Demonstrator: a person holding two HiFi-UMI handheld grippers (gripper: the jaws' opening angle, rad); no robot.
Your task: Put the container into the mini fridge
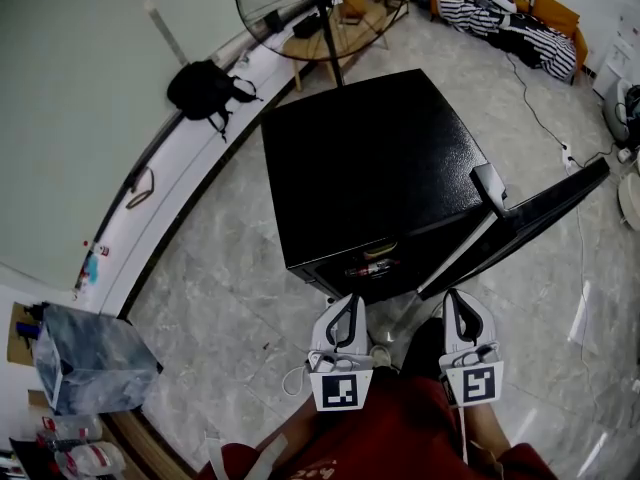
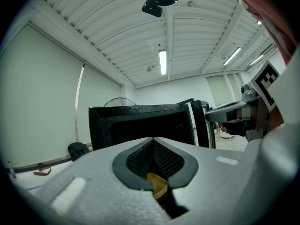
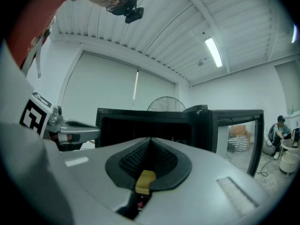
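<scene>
The mini fridge (image 1: 370, 158) is black, floor (image 1: 235, 303) veined grey, cloth (image 1: 462, 8) black-and-white striped.

Black mini fridge (image 1: 370, 168) at centre, door (image 1: 520, 223) swung open toward the right. Just inside the opening's front edge, a yellow-lidded container (image 1: 381, 250). Below it, left gripper (image 1: 345, 303) and right gripper (image 1: 460, 298) side by side, apart, pointed at the opening. Behind the fridge, a standing fan (image 1: 320, 13); farther left, a black backpack (image 1: 205, 90) on a white ledge (image 1: 170, 198).
</scene>
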